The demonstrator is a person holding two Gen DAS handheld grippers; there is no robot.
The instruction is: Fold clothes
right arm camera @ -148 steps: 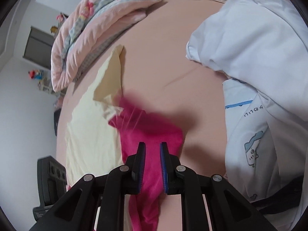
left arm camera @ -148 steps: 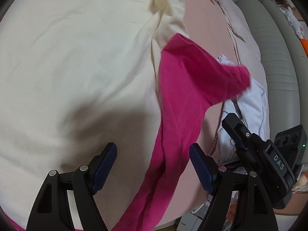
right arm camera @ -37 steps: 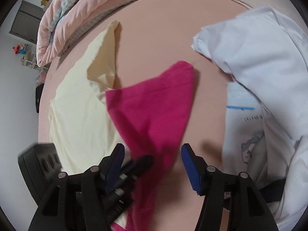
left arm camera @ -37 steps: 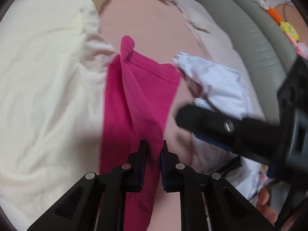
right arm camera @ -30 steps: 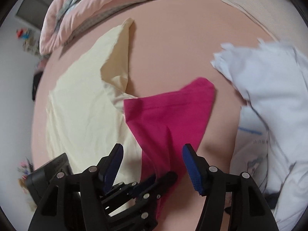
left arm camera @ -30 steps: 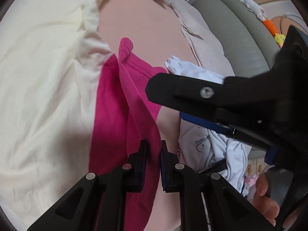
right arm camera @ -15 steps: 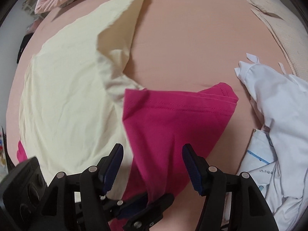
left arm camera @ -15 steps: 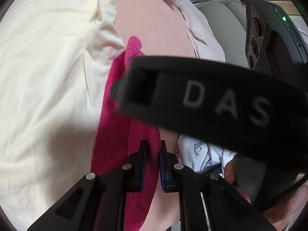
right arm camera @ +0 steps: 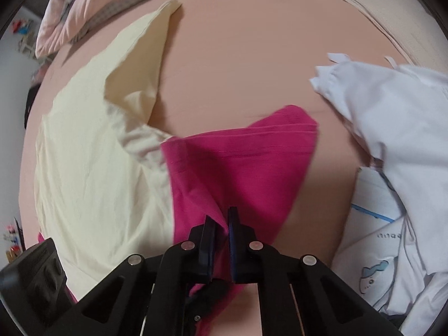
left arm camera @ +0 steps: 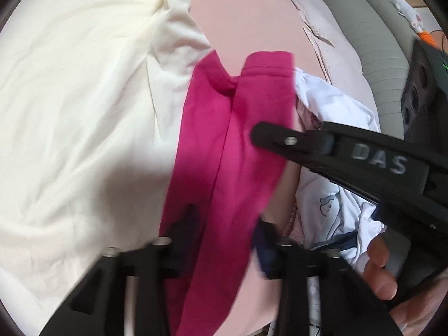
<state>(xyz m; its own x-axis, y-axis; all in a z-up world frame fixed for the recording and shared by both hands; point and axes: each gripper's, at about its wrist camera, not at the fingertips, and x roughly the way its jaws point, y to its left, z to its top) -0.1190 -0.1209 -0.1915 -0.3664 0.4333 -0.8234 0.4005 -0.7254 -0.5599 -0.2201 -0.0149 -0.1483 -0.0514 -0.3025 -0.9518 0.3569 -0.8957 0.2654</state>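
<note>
A magenta garment (left arm camera: 224, 140) lies bunched lengthwise on the pink bed sheet (right arm camera: 238, 56), partly over a cream garment (left arm camera: 84, 112). In the right wrist view my right gripper (right arm camera: 221, 232) is shut on a raised fold at the near end of the magenta garment (right arm camera: 238, 162). In the left wrist view my left gripper (left arm camera: 224, 232) is open and blurred, its fingers on either side of the magenta strip. My right gripper's finger (left arm camera: 280, 140) reaches in from the right over the cloth. A person's hand (left arm camera: 383, 274) holds it.
A heap of white clothes (right arm camera: 406, 140) with a blue print lies on the right. The cream garment (right arm camera: 98, 168) spreads on the left. A pink quilt (right arm camera: 84, 8) is piled at the far edge. A grey-green padded headboard (left arm camera: 372, 28) runs along the right.
My left gripper, shut on the magenta garment half a second ago, has opened. My right gripper, then open above the cloth, has come down and shut on it.
</note>
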